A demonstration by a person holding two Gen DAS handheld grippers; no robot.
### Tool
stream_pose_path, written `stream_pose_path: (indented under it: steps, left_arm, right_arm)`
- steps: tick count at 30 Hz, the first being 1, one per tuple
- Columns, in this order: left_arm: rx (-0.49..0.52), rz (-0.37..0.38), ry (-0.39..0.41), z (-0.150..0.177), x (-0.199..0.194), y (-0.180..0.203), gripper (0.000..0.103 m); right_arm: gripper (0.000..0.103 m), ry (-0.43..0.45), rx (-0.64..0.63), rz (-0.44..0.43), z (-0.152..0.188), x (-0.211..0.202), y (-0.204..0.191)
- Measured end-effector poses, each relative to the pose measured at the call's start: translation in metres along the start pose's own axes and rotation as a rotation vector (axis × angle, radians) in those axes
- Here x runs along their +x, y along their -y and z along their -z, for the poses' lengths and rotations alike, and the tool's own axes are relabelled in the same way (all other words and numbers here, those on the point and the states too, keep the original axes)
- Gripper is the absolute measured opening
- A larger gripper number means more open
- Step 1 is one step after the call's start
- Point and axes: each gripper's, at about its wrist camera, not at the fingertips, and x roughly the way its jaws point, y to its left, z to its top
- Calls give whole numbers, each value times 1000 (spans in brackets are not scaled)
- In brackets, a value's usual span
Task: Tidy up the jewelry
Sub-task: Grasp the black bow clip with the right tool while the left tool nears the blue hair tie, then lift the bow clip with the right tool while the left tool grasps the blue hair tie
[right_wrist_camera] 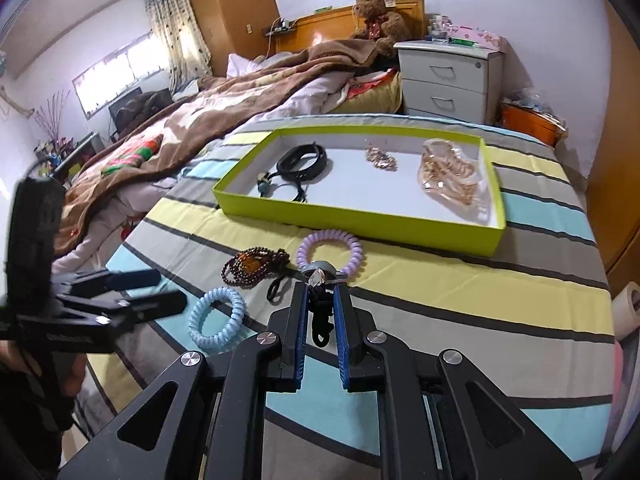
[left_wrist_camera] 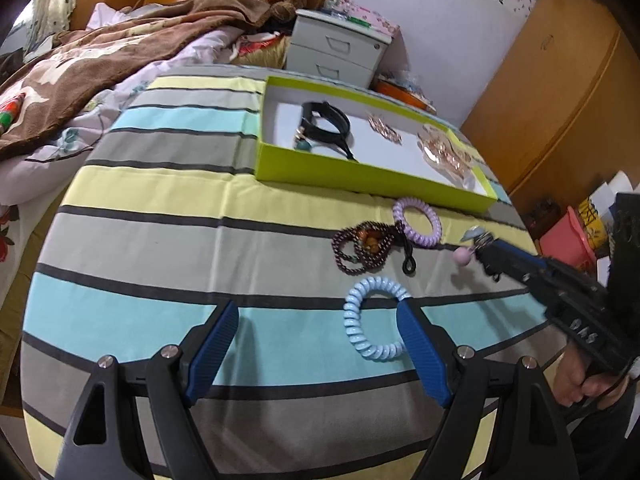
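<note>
Between my right jaws hangs a black cord necklace (right_wrist_camera: pixel 320 312) with a clear crystal pendant and a small pink bead, lifted off the striped cloth. A pale blue plastic spiral hair tie (left_wrist_camera: pixel 374 316) lies flat near me, a lilac spiral hair tie (left_wrist_camera: pixel 417 220) farther off, a dark brown beaded bracelet (left_wrist_camera: pixel 362 248) coiled just beside it. The shallow lime-green cardboard tray (right_wrist_camera: pixel 360 218) holds a black leather band (right_wrist_camera: pixel 306 160), a small rose-gold chain (right_wrist_camera: pixel 381 159) and a heap of rose-gold jewelry (right_wrist_camera: pixel 450 176).
</note>
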Motion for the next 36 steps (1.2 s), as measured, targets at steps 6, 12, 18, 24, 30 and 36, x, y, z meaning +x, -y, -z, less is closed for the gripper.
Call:
stream_pose_path:
  steps: [6, 12, 18, 24, 30, 36]
  left_arm:
    - [40, -58, -15, -1, 11, 13, 82]
    - [112, -148, -15, -2, 19, 26, 74]
    - [188, -223, -16, 0, 24, 40, 65]
    - [244, -195, -20, 1, 27, 52, 45]
    - [240, -180, -22, 0, 26, 54, 27]
    - [191, -184, -16, -3, 25, 45, 12]
  right_arm:
    - [13, 27, 14, -3, 2, -15, 5]
    - [13, 42, 23, -14, 2, -19, 7]
    - [13, 54, 28, -21, 3, -23, 10]
    - [13, 60, 39, -24, 3, -24, 13]
    - [13, 62, 43, -26, 4, -25, 14]
    - [13, 65, 44, -26, 4, -25, 16]
